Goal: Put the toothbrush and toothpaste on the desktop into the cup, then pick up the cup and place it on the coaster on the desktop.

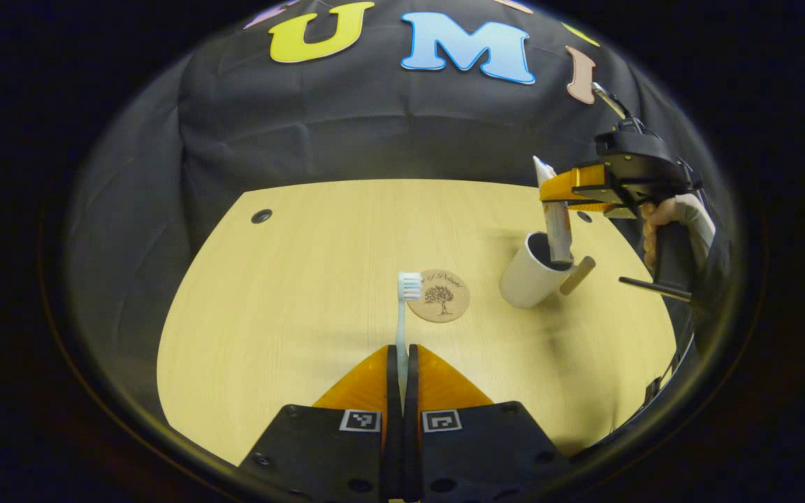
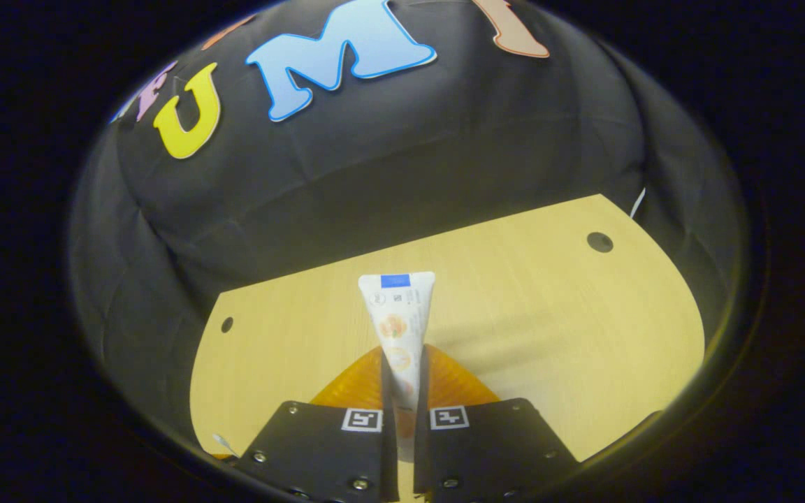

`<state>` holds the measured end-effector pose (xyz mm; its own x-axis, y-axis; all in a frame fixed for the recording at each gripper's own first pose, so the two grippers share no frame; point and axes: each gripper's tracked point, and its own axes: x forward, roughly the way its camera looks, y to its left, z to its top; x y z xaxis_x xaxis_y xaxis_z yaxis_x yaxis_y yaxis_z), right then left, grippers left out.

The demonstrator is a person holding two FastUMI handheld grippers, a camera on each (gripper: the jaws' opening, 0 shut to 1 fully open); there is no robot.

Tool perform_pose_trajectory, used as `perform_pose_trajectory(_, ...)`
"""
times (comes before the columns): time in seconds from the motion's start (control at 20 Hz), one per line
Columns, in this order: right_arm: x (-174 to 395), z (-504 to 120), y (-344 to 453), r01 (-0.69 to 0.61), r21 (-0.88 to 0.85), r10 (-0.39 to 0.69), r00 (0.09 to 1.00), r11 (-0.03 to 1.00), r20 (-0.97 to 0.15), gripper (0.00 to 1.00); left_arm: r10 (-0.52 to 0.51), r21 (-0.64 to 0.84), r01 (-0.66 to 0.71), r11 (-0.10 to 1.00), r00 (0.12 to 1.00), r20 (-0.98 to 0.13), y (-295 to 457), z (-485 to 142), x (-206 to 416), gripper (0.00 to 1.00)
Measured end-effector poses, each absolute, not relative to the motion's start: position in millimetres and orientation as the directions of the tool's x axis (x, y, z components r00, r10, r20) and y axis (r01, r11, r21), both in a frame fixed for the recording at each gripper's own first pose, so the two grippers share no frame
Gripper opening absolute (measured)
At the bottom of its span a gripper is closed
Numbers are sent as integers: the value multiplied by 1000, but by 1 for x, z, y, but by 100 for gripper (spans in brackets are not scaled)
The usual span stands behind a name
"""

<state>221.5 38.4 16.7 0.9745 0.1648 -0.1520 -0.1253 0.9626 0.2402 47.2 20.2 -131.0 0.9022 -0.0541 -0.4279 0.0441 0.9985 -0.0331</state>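
Observation:
In the left gripper view my left gripper [image 1: 402,360] is shut on a white toothbrush [image 1: 404,314], whose bristled head points up and away over the table. Just past it lies a round cork coaster [image 1: 439,295] with a tree print. Right of the coaster stands a white cup [image 1: 532,276] with a wooden handle. The right gripper [image 1: 556,199], held by a hand, hangs above the cup and holds the toothpaste tube [image 1: 556,227], whose lower end dips into the cup's mouth. In the right gripper view my right gripper [image 2: 402,370] is shut on the white toothpaste tube [image 2: 399,318].
The light wooden table [image 1: 305,279] has a round cable hole [image 1: 261,216] at its far left and another cable hole [image 2: 599,242] in the right gripper view. Black cloth hangs behind the table's far edge. The hand's sleeve [image 1: 696,223] is at the table's right edge.

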Motion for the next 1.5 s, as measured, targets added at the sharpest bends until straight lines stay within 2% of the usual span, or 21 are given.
perform_pose_trajectory(0.2,222,19,46,-142,203,160,984,969,-73,11,-42,-37,29,999,898,-438,26,-134,50,7)
perform_pose_trajectory(0.3,222,10,43,-122,197,139,987,973,-78,11,-34,-35,21,999,898,-439,25,-130,53,7)
perform_pose_trajectory(0.6,214,-1,43,-146,214,164,984,966,-71,11,-32,-39,16,999,897,-441,23,-118,62,8)
perform_pose_trajectory(0.65,213,-4,42,-147,215,166,984,965,-72,19,-30,-38,14,999,898,-439,23,-118,64,7)
perform_pose_trajectory(0.7,210,-4,43,-154,215,173,982,964,-72,19,-30,-39,15,999,899,-437,22,-118,65,8)
perform_pose_trajectory(0.9,198,-15,44,-164,200,185,978,966,-96,32,-39,-46,21,999,903,-429,16,-113,69,8)
perform_pose_trajectory(0.95,195,-21,45,-165,192,187,976,967,-107,41,-41,-47,23,999,904,-426,13,-109,71,8)
perform_pose_trajectory(1.0,192,-21,44,-163,191,186,977,968,-106,45,-44,-49,26,998,905,-424,12,-107,75,7)
perform_pose_trajectory(1.05,190,-22,44,-160,191,183,977,968,-106,40,-46,-50,27,998,906,-421,12,-106,78,7)
perform_pose_trajectory(1.1,186,-21,46,-173,196,196,975,965,-104,41,-49,-52,30,998,907,-418,12,-105,77,8)
perform_pose_trajectory(1.15,183,-21,46,-174,193,197,975,965,-104,55,-52,-53,33,998,909,-415,11,-105,78,7)
perform_pose_trajectory(1.3,171,-11,43,-182,194,199,977,964,-75,55,-59,-52,41,998,915,-400,12,-107,86,6)
perform_pose_trajectory(1.35,167,-7,43,-187,205,204,977,961,-61,67,-61,-49,46,998,918,-392,13,-107,88,7)
perform_pose_trajectory(1.4,162,-1,39,-188,215,202,978,958,-48,75,-64,-45,50,998,922,-383,15,-107,91,7)
perform_pose_trajectory(1.5,151,12,32,-188,238,196,981,953,-9,78,-70,-39,60,997,928,-365,23,-106,97,7)
